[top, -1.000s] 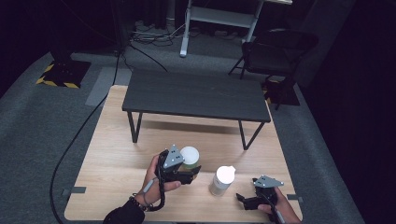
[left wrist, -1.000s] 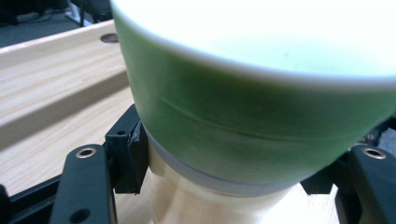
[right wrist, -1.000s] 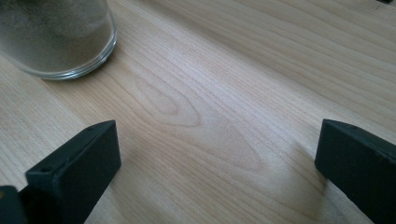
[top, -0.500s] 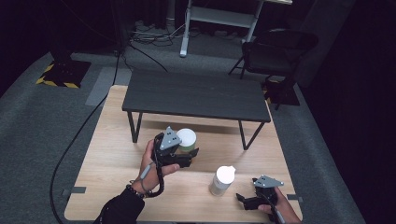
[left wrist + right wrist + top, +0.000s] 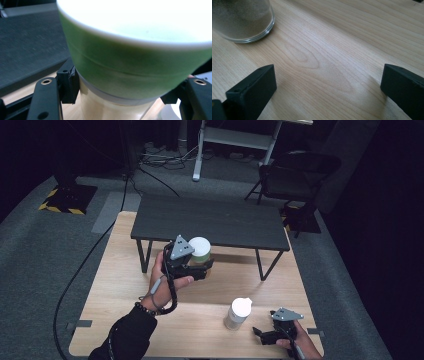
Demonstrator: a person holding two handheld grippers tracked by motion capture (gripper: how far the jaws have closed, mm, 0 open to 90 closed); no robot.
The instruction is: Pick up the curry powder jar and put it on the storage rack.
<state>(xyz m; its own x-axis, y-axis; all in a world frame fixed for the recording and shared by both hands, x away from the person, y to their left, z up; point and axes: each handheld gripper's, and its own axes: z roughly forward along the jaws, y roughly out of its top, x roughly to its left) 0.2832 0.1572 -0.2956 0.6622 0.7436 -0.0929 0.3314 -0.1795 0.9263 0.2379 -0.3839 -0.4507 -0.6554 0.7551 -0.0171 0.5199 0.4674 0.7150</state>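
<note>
While the left gripper's (image 5: 199, 268) fingers clamp the green-lidded jar (image 5: 200, 251), the right gripper's (image 5: 261, 335) (open) flank bare wood.

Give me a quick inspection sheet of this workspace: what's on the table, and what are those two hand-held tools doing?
Surface: light wooden table, bare grain.
Job's things: green-lidded jar held above the table; white-capped jar standing on it.
Clutter: nothing seen.
Grippers: left gripper shut on the green-lidded jar, below its lid; right gripper open, low over the table beside the white-capped jar.
Cables: black cable trails off the left edge.
Surroundings: dark low bench, folding chair, grey carpet.
</note>
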